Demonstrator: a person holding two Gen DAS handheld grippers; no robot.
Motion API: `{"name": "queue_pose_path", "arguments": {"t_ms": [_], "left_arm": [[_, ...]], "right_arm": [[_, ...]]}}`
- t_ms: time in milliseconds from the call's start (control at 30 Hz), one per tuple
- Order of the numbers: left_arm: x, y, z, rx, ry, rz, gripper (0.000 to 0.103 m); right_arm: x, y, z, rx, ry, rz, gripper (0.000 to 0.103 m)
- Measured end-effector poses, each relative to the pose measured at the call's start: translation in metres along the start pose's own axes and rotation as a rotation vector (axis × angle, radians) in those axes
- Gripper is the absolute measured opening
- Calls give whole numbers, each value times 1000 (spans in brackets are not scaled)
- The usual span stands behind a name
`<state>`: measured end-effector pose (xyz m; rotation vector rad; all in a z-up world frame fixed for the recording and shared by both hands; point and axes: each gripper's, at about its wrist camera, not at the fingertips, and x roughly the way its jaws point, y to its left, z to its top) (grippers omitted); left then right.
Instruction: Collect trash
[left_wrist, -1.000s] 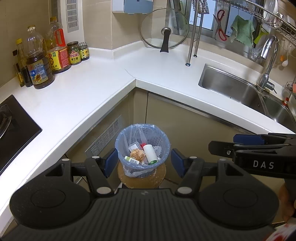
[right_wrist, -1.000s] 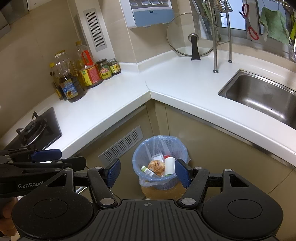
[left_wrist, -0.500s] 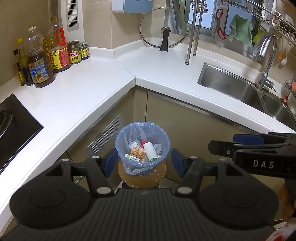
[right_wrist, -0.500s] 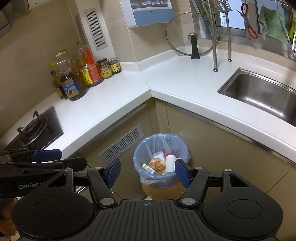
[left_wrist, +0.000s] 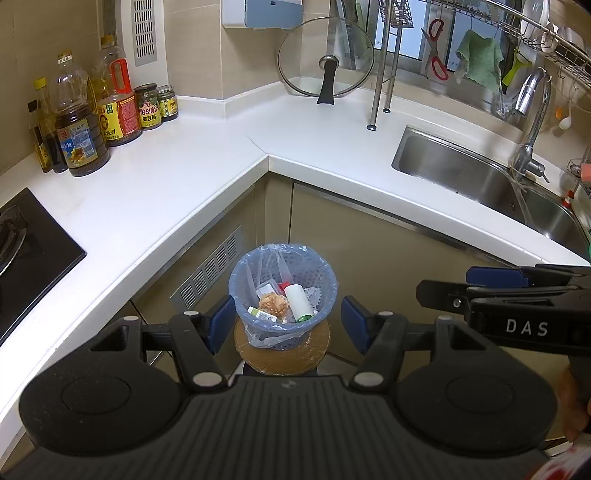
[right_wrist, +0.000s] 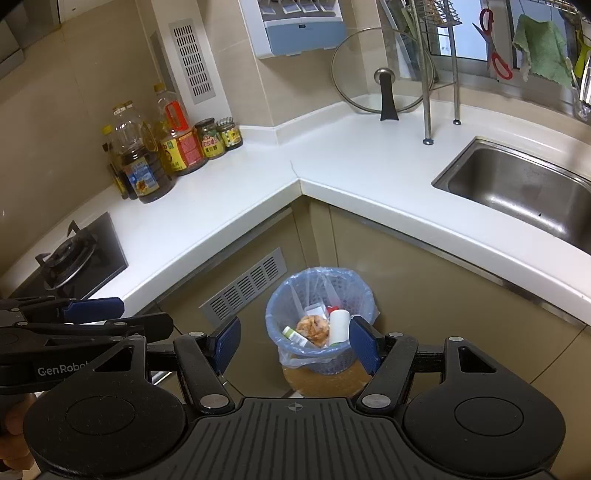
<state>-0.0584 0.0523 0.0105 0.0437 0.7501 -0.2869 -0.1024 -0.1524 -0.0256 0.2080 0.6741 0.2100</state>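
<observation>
We hover both empty grippers over a lined waste basket (left_wrist: 282, 295) below the kitchen bench (left_wrist: 177, 177).
Left gripper (left_wrist: 284, 321) and right gripper (right_wrist: 295, 343) stand half-open; the thin liner (left_wrist: 258, 338) looks light, soft and tearable, best pinched at its rim.

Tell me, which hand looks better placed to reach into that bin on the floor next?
Probably the left gripper: the trash bin sits centred between its open fingers. In the right gripper view the bin lies off toward one finger. Both are empty.
</observation>
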Motion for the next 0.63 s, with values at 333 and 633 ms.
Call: {"name": "queue_pose_path", "arguments": {"t_ms": [333,633], "left_arm": [[-4,-5,3,3,-4,3,61],[-2,-5,6,2,-8,7,61]], "right_arm": [[-1,0,0,0,-2,1,65],[-2,-4,5,3,-3,2,65]]}}
